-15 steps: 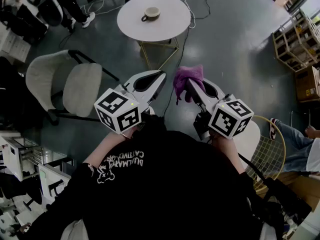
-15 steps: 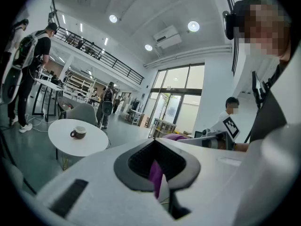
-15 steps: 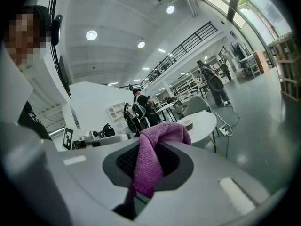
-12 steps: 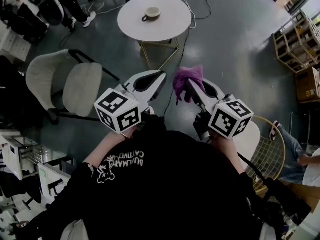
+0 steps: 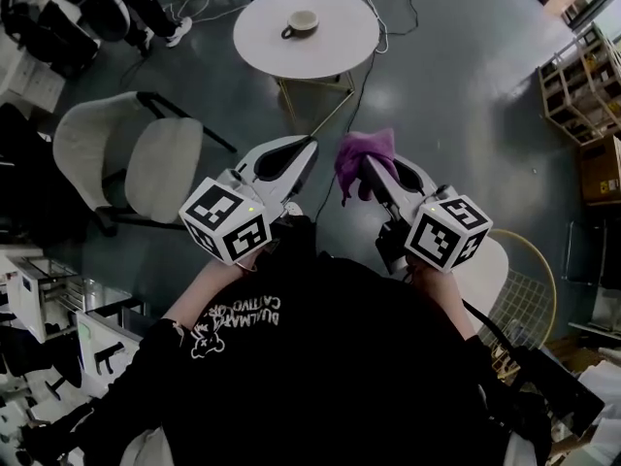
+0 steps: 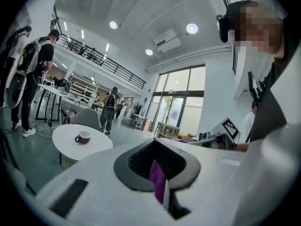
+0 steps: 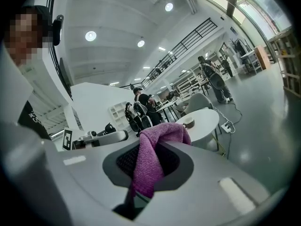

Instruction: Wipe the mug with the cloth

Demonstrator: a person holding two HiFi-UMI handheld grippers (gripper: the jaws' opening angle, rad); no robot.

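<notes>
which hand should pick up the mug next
Left, likely. The right gripper is shut on the purple cloth. The left gripper is shut, shows no load from above, and the mug on the round table lies more in line with it. Both are far off.

Place: big open lab or workshop hall
Overhead: high white ceiling [image 6: 141, 8], round lights [image 6: 113, 25], railed mezzanine [image 6: 101, 62]
Ahead of the left gripper [image 5: 307, 145]: round white table [image 5: 330, 47], glass front [image 6: 181, 100]
Right of the right gripper [image 5: 367, 160]: wooden shelving [image 5: 572, 87]
</notes>
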